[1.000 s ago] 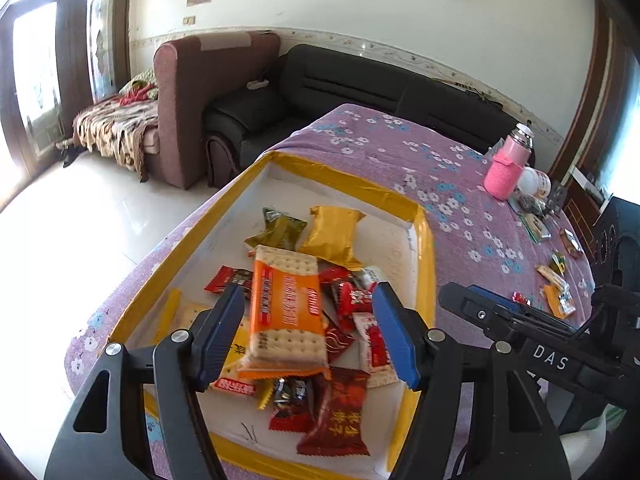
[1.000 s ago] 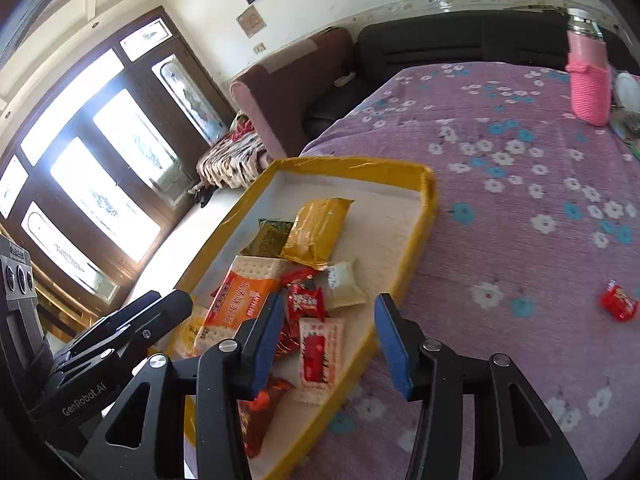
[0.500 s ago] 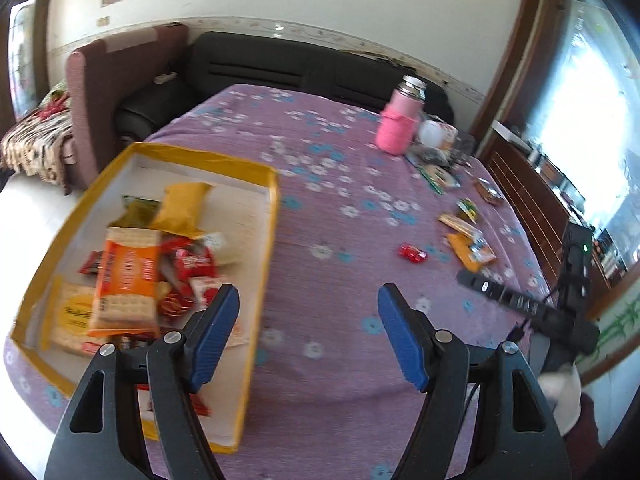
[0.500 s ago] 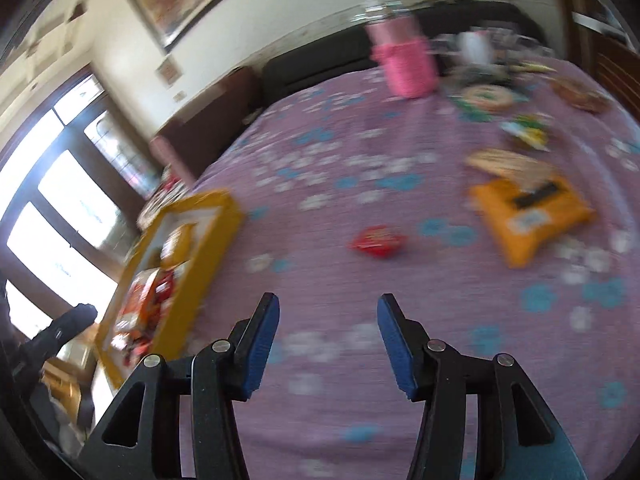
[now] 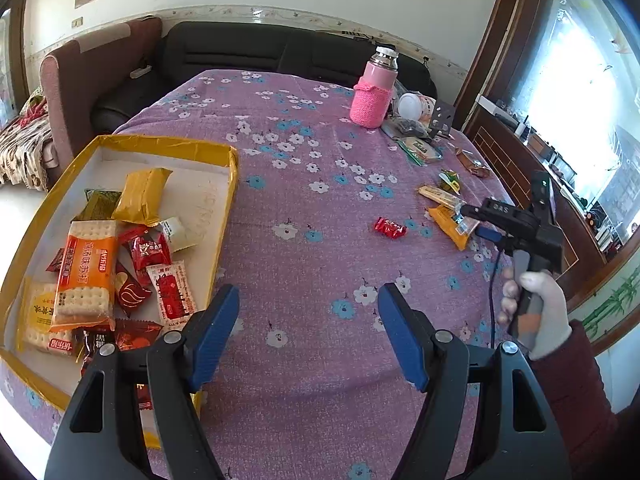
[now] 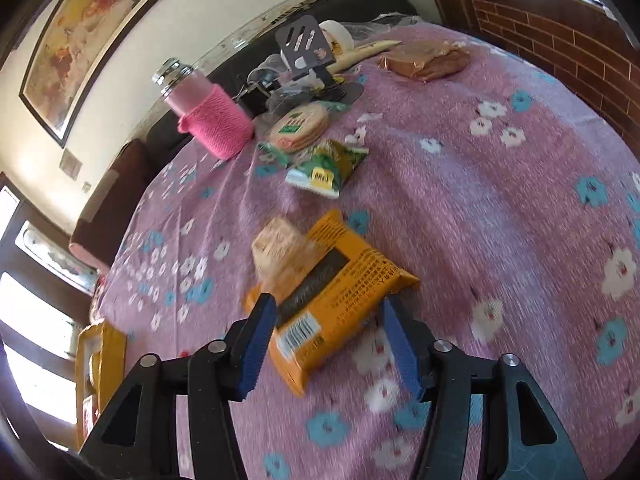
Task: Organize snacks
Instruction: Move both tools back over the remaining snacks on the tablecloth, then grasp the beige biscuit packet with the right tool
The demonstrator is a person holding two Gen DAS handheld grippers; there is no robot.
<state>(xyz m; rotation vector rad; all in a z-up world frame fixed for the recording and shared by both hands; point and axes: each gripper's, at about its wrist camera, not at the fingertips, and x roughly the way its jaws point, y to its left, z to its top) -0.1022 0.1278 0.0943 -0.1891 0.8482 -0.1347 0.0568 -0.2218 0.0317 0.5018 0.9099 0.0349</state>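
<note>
Our right gripper [image 6: 328, 334] has just been widening its fingers around the orange packet [image 6: 340, 312] on the bench [image 6: 500, 240] — not yet gripping; our left gripper [image 5: 308, 330] hangs open over bare cloth beside the tray [image 5: 224, 216].

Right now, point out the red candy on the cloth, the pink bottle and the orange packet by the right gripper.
red candy [image 5: 389, 227]: left wrist view, wrapper's middle.
pink bottle [image 5: 372, 98]: left wrist view, knitted sleeve.
orange packet [image 6: 340, 300]: right wrist view, middle of its face.
</note>
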